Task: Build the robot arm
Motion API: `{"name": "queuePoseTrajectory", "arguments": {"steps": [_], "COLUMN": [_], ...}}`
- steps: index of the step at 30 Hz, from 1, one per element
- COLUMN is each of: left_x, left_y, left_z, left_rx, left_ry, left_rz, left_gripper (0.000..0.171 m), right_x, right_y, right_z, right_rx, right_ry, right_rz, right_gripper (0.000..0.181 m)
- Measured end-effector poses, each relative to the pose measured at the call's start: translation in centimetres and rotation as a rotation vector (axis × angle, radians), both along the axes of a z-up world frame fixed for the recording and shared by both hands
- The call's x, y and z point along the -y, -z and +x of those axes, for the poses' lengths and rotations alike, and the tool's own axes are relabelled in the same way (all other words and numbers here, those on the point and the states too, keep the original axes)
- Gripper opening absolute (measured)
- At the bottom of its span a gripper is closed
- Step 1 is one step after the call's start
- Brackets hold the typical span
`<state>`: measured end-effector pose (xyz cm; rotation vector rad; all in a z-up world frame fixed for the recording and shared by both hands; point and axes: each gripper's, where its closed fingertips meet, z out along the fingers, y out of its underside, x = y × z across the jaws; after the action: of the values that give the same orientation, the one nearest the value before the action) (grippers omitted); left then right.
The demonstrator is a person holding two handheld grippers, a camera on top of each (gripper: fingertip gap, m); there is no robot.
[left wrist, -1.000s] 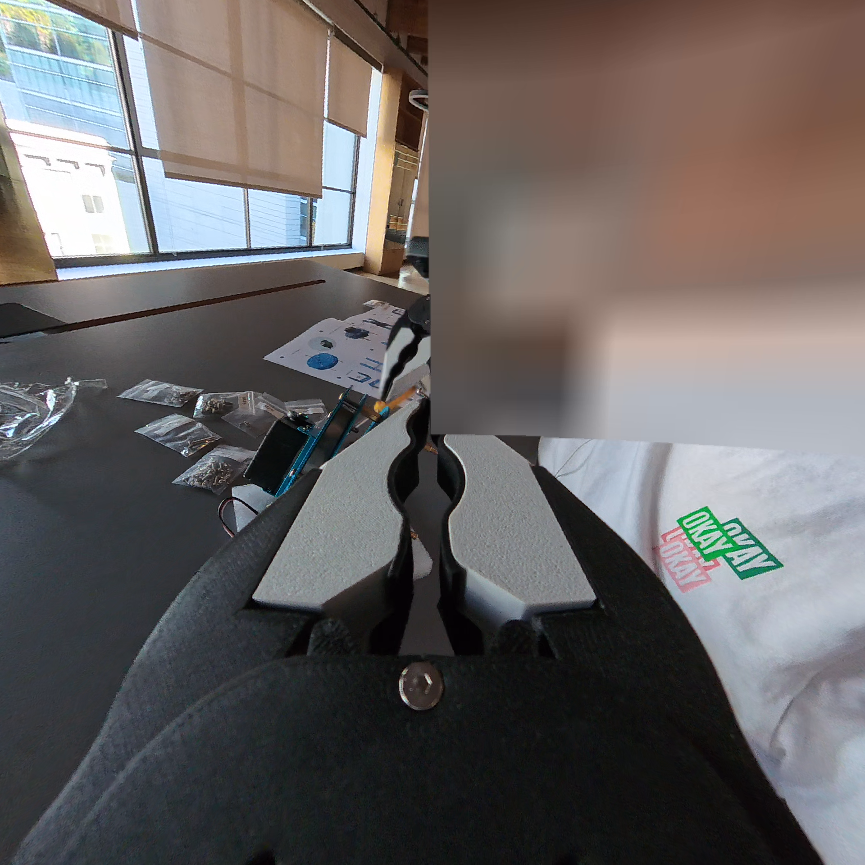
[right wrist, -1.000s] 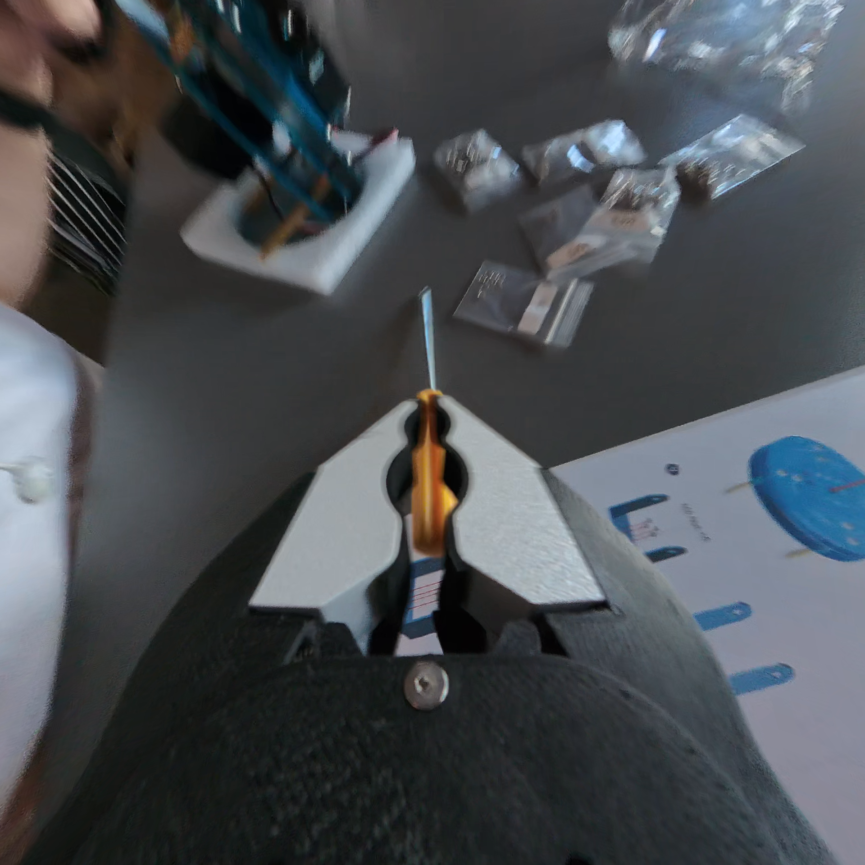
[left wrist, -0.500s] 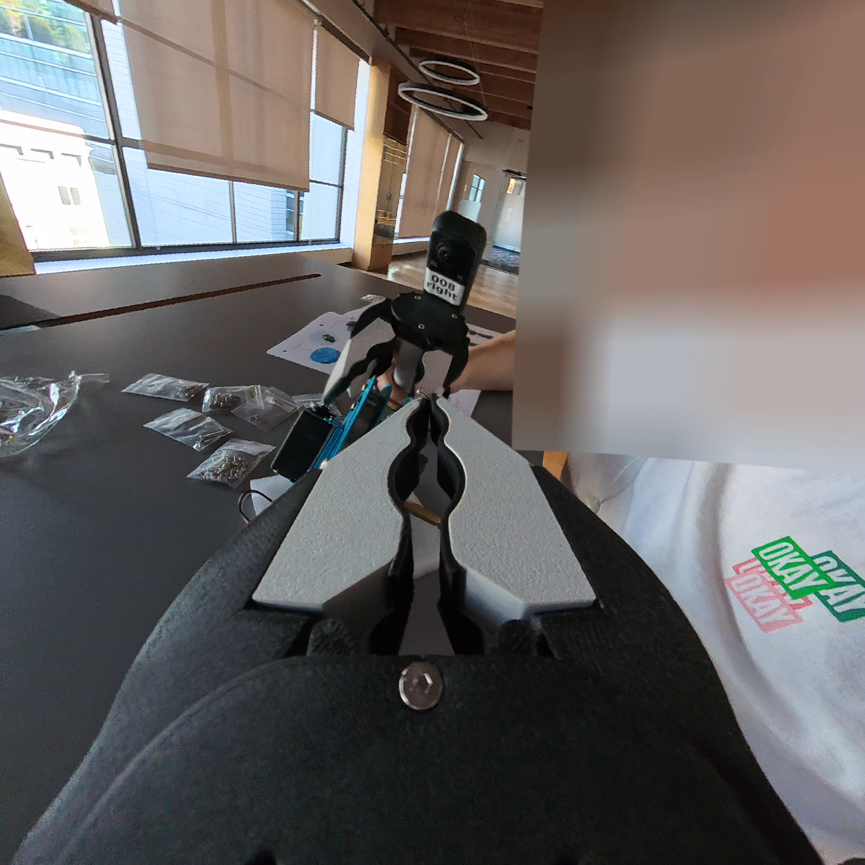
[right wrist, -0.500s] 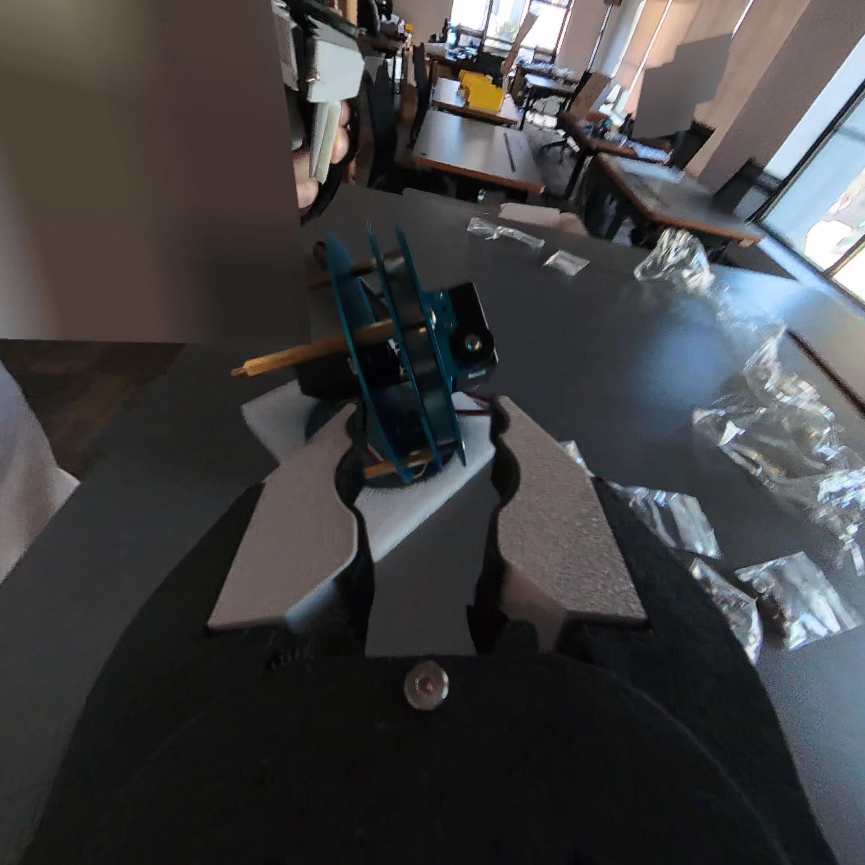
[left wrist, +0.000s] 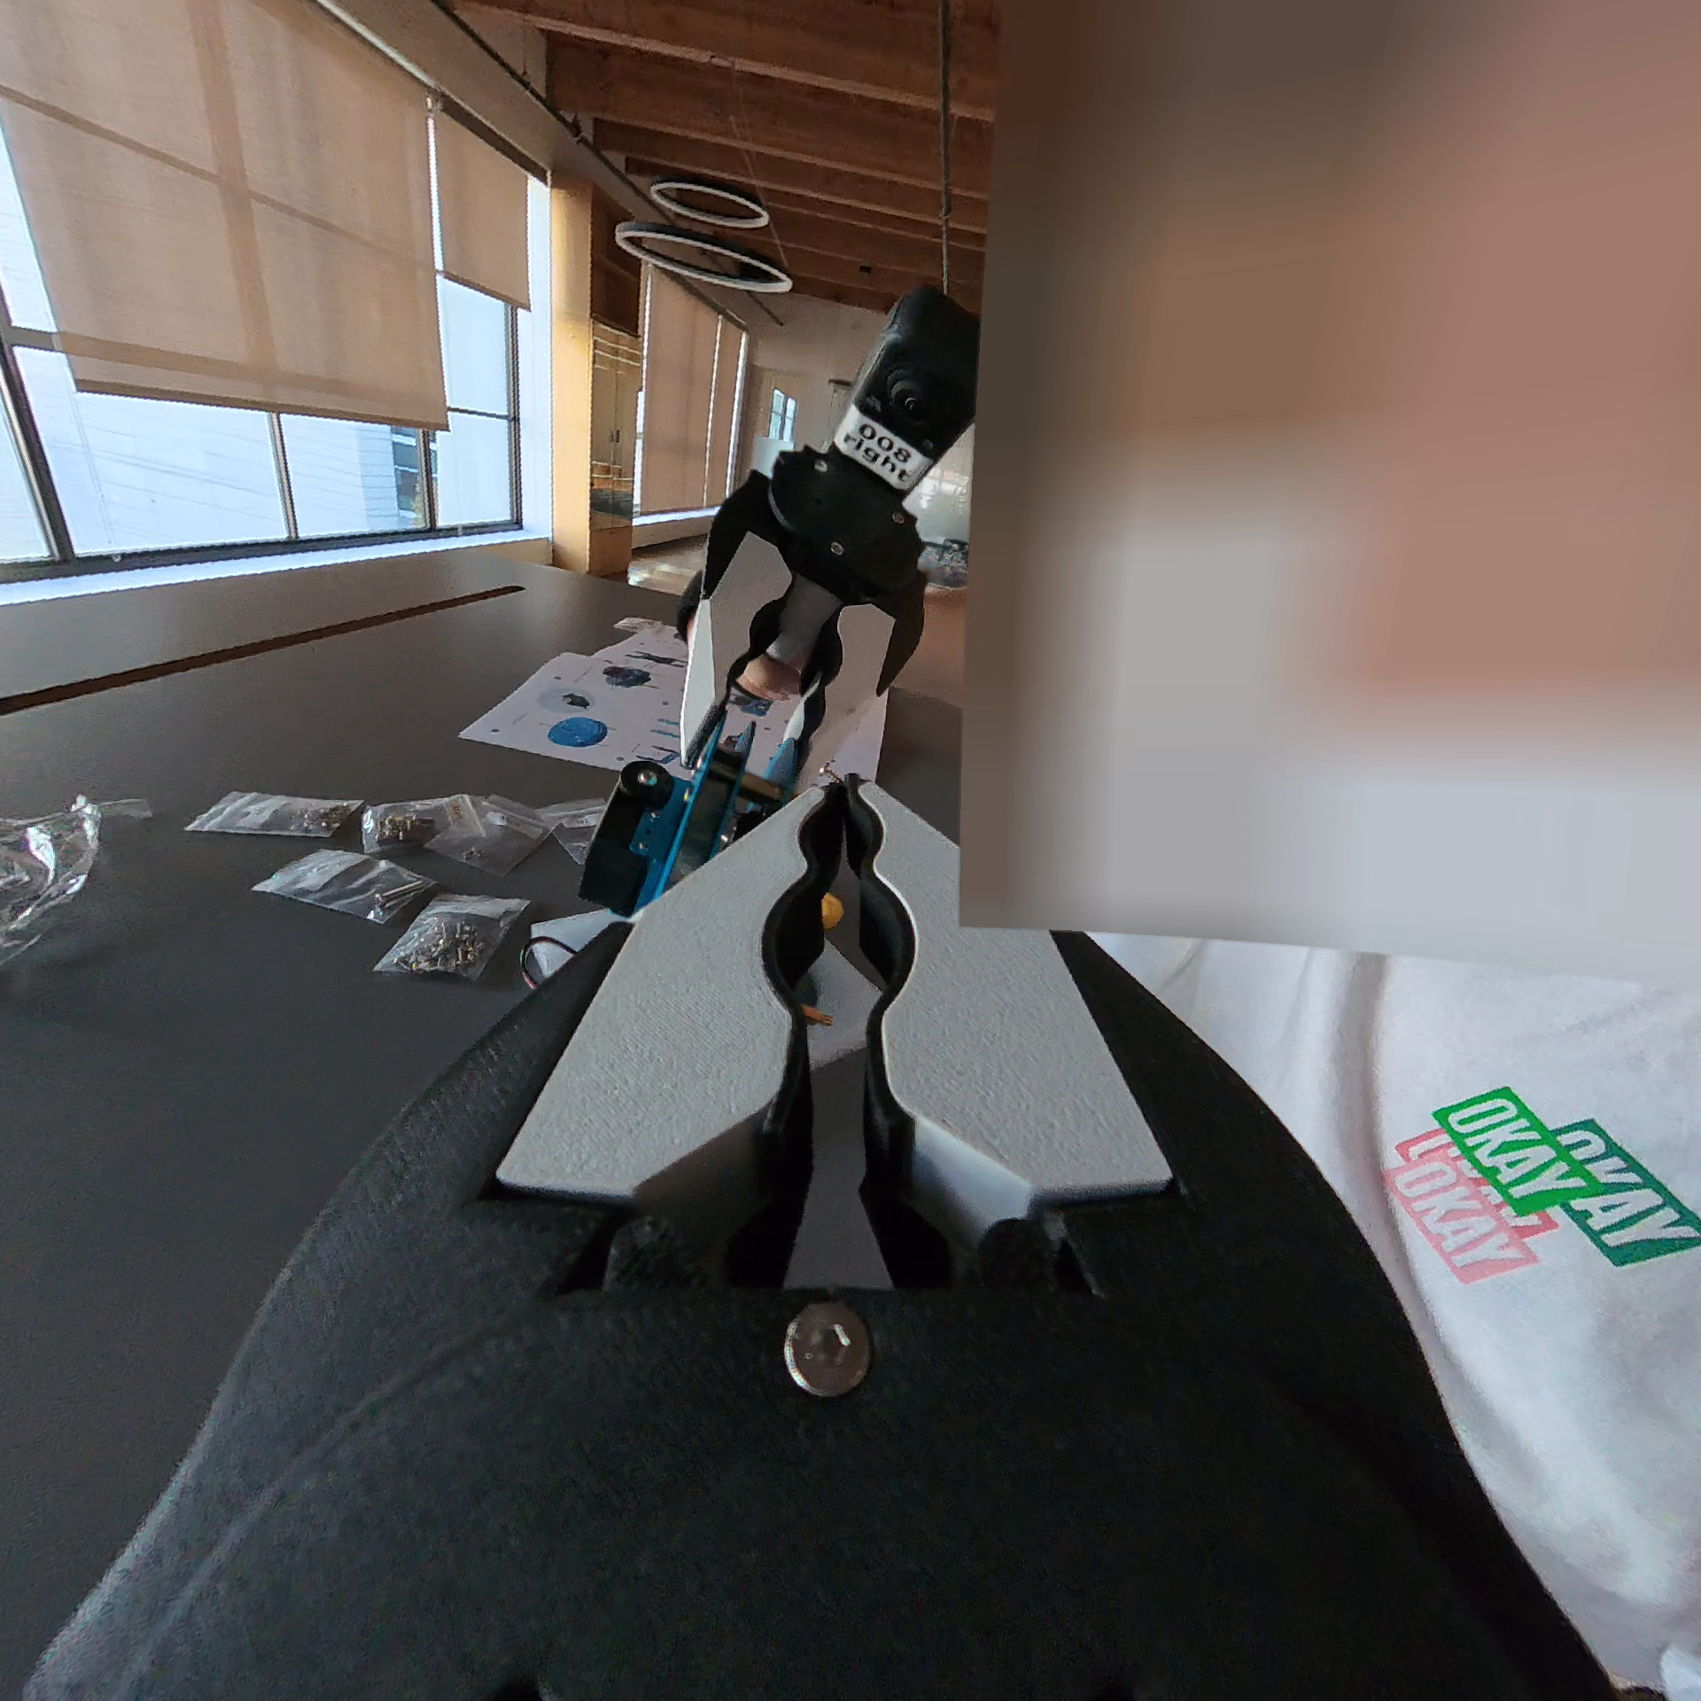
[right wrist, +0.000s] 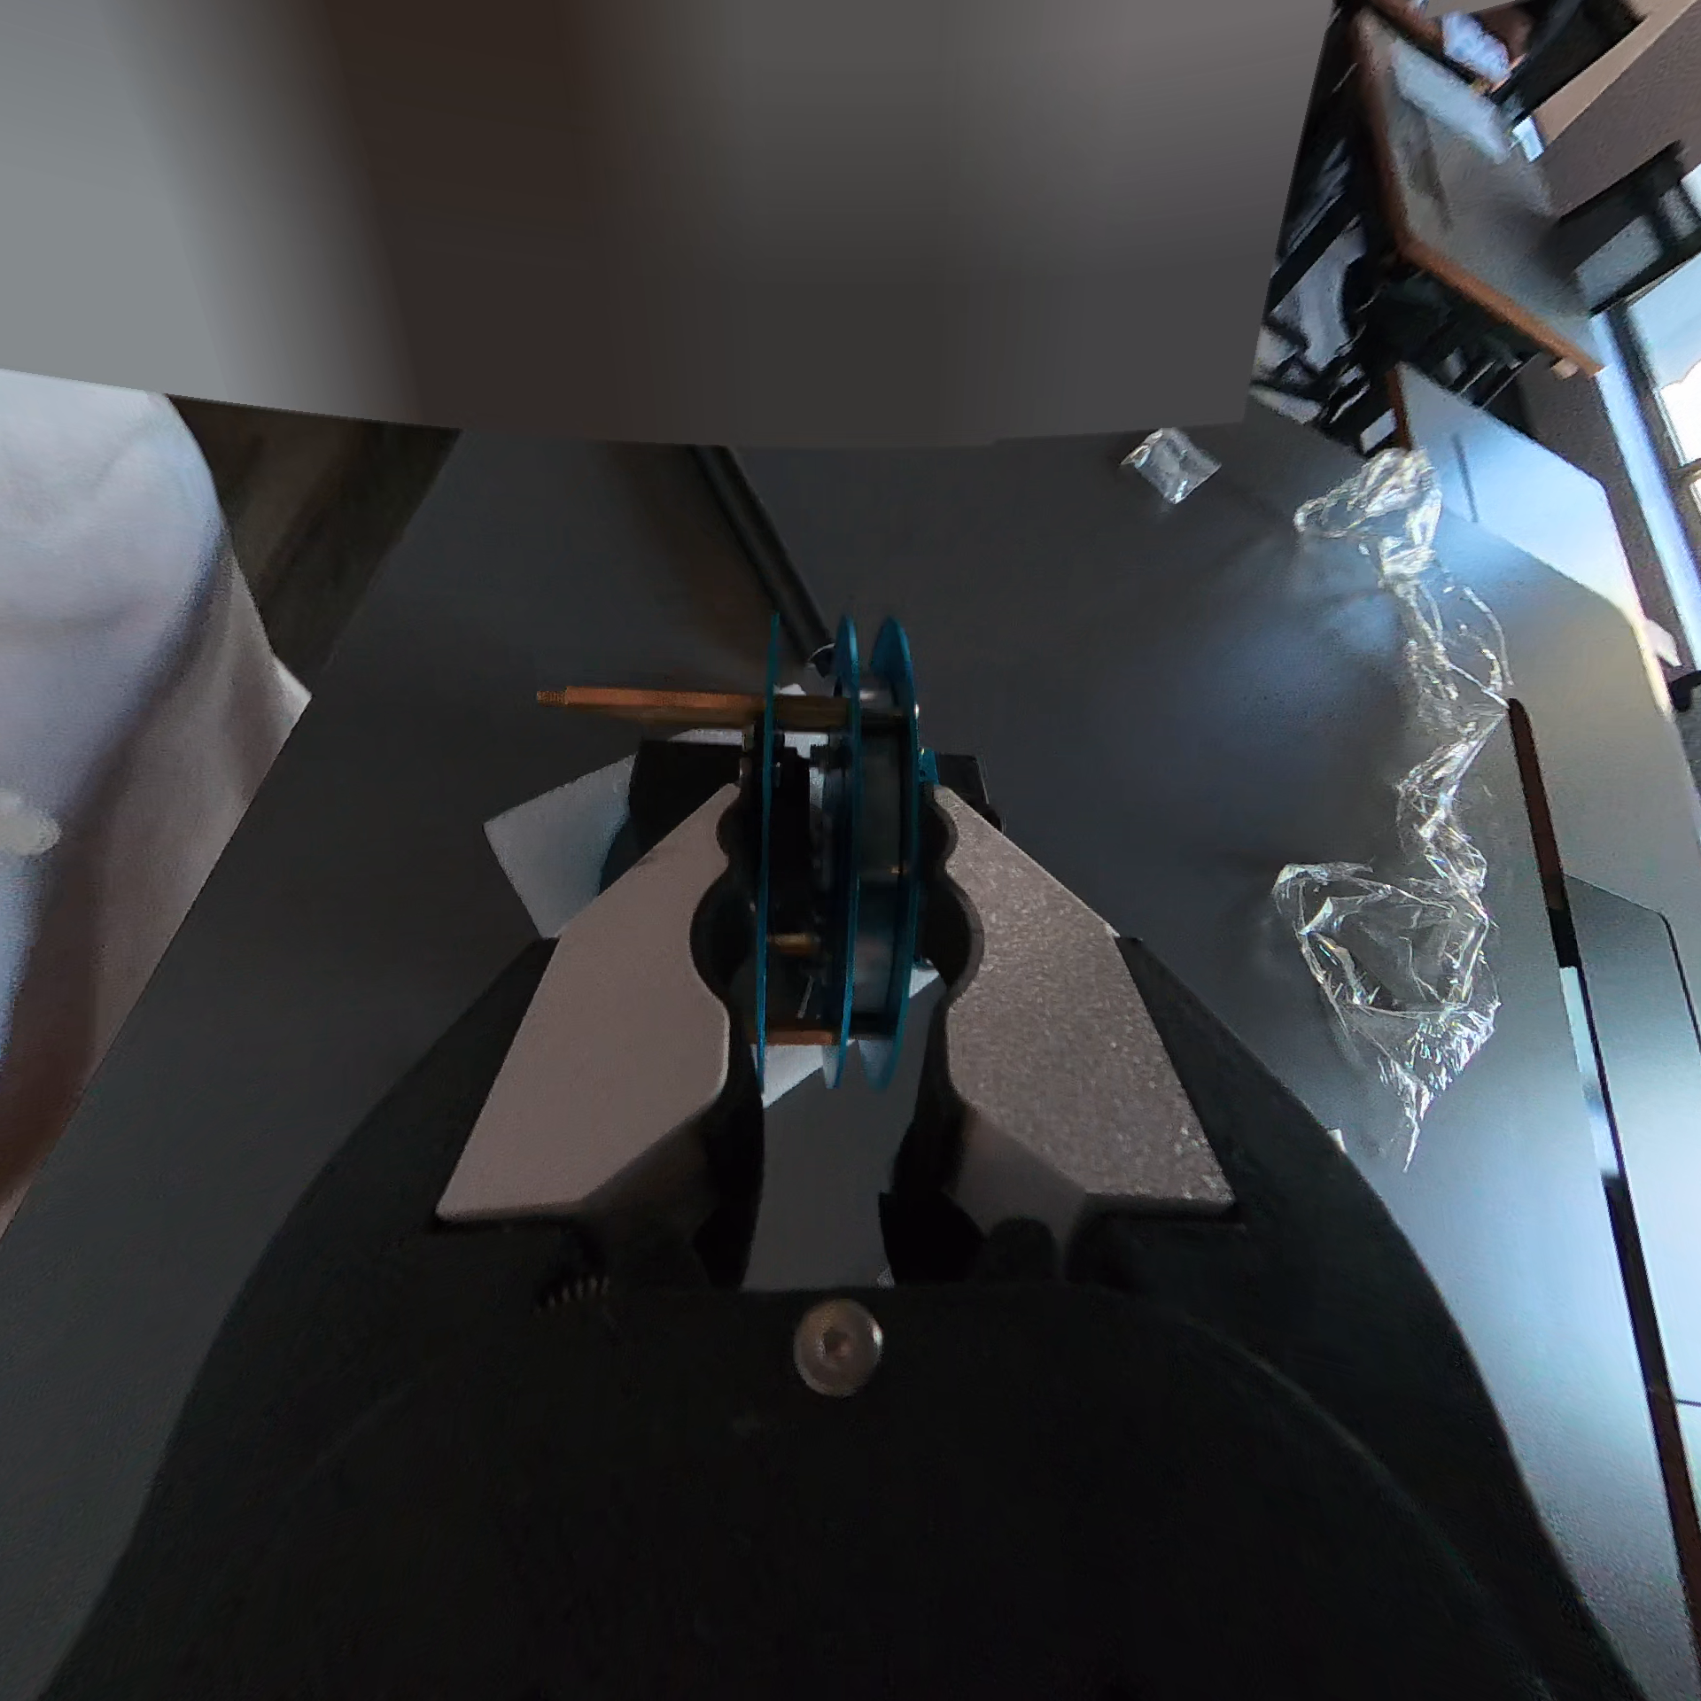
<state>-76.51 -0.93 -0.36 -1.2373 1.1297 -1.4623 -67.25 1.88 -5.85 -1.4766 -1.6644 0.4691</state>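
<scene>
A blue plate assembly (right wrist: 888, 736) with brass rods (right wrist: 663, 700) and a black servo (left wrist: 617, 856) stands on a white foam block (right wrist: 552, 847) on the dark table (left wrist: 230, 1058). My right gripper (right wrist: 833, 805) reaches down over it, one finger against each outer plate, shut on it. In the left wrist view it (left wrist: 750, 741) hangs above the assembly (left wrist: 686, 819). My left gripper (left wrist: 842, 790) is shut, with nothing seen between its fingers, just in front of the assembly. A small yellow piece (left wrist: 830, 911) shows through its gap.
Several small clear bags of screws (left wrist: 451, 939) lie left of the assembly. Crumpled clear plastic (right wrist: 1399, 920) lies farther out. A white printed sheet (left wrist: 571, 709) lies behind. A person in a white shirt (left wrist: 1473, 1381) sits close at the table's edge. About 12 centimetres separates my left fingertips from my right. From the right gripper's tips to the white foam block (right wrist: 552, 847) is close to 10 centimetres.
My right gripper no longer holds the orange-handled screwdriver. It opened, moved over the blue assembly and closed onto its plates. My left gripper's fingertips came together and it tilted upward.
</scene>
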Motion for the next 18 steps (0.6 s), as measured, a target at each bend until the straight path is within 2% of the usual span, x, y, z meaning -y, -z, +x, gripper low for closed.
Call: {"name": "queuePoseTrajectory", "arguments": {"steps": [7,12,18], "left_x": [0.0,0.4,0.9], "left_y": [-0.2,-0.6,-0.9], "left_z": [0.1,0.0,0.2], "left_rx": [0.033,0.052,0.057], "left_ry": [0.001,-0.017,-0.010], "left_rz": [0.009,0.019,0.033], "left_gripper": [0.000,0.000,0.000], "right_x": [0.6,0.9,1.8], "right_y": [0.4,0.5,0.6], "right_z": [-2.1,-2.7,-2.9], "right_rx": [0.221,0.234,0.245], "right_ry": [-0.077,-0.093,-0.137], "right_rz": [0.037,0.081,0.225], "right_gripper": [0.032,0.032,0.034]}}
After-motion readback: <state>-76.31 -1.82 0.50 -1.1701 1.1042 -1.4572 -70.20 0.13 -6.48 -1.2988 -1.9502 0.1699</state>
